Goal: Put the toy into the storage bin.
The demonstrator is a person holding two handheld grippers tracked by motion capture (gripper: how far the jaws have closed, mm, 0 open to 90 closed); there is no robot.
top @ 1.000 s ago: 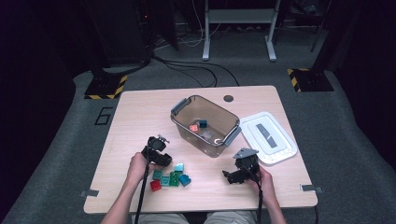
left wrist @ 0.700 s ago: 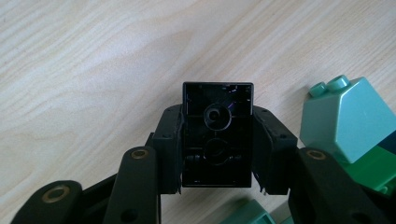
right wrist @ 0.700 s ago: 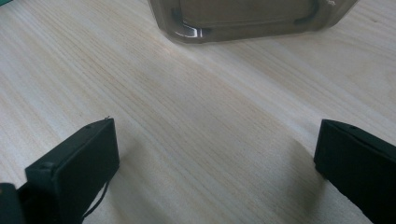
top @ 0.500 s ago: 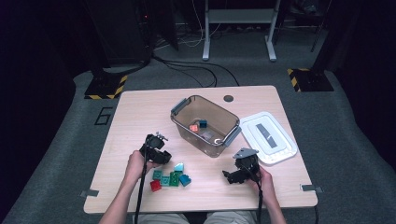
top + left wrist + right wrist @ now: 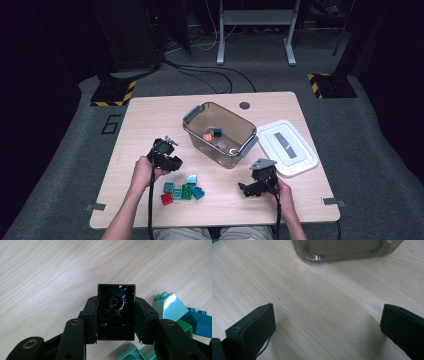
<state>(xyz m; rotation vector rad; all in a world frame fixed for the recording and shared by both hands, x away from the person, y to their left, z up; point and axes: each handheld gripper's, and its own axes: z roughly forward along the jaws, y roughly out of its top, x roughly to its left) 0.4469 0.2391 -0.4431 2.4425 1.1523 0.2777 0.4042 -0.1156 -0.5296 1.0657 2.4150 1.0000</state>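
left tongs (image 5: 116,315) clamp black block (image 5: 116,312), underside showing | right tongs (image 5: 327,322) wide, tips cropped

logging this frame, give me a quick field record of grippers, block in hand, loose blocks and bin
left gripper: shut on black block, above the table
right gripper: open, nothing between the jaws
loose blocks: red, green, teal, blue, on the table near left gripper
bin: clear, open, a few blocks inside
lid: white, flat beside bin
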